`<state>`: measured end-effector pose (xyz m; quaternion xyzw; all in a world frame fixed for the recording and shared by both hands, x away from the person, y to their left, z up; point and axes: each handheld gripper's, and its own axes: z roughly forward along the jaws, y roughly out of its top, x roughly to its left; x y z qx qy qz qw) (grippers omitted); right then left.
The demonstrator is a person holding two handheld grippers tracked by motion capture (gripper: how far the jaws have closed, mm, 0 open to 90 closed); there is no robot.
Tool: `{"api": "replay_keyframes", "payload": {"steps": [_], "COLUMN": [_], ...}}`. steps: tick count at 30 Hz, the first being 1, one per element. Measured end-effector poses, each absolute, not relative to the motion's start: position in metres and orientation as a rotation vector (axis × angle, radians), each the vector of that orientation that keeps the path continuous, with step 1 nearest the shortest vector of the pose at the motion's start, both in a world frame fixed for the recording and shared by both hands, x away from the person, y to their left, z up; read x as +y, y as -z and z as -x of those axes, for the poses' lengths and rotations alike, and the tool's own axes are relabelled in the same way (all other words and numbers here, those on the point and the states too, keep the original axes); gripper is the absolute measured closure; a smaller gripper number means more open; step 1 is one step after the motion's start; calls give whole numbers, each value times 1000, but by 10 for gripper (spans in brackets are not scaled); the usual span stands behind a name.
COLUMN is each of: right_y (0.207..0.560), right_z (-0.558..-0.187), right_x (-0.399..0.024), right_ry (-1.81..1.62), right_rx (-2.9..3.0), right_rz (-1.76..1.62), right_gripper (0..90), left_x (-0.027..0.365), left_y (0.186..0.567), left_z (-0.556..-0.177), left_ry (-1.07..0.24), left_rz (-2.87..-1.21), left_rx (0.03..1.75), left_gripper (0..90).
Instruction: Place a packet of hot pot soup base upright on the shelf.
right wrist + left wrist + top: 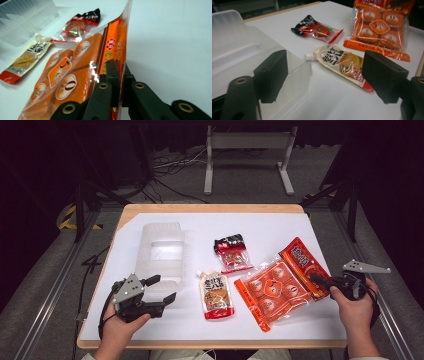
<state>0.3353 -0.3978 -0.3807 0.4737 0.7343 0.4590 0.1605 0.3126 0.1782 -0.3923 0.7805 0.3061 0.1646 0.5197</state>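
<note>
Pinched between the jaws of my right gripper is the edge of the orange snack pack, and the film stands up on edge where I hold it, with the rest of the pack sagging toward the table. I took it by the flat sealed edge, I think, because the cakes inside make the middle too bulky to bite. It sits at the right side of the white tabletop, near my right hand. My left gripper is spread wide and holds nothing; it hovers just beside the near end of the clear plastic box, one jaw in front of the box wall in the left gripper view. My guess is that the box is meant to take the packets, so the left side waits there to steady it. Between box and snack pack lies the sauce pouch, spout pointing away from me, and farther back the small dark-and-red packet. Both lie flat and untouched.
</note>
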Motion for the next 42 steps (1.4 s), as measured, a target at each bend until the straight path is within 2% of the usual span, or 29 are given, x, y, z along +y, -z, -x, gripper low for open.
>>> {"api": "replay_keyframes", "payload": {"steps": [11,17,29,32,36,42], "right_y": [345,327,306,300,291,283], "right_z": [-325,-321,-314,-310,-305,-305], "right_x": [-381,-371,-355,-349,-339,-330], "right_ry": [-1360,-1403,-1468,-1462,-1484,-1525], "right_rx": [2107,2108,2112,2126,2136,2142], "right_rz": [-1223,-1136,-1029,-995,-933,-872], "right_gripper": [900,900,900,900,900,900], "left_x": [154,141,129,128,122,114], "left_y": [394,392,394,394,393,392], "left_z": [-323,-326,-336,-340,-342,-347], "left_ry": [-301,-295,-254,-239,-211,-234], "left_rz": [-1887,-1888,-1879,-1903,-1915,-1908], "left_rx": [727,680,654,633,590,575], "left_gripper": [62,21,71,135,178,170]}}
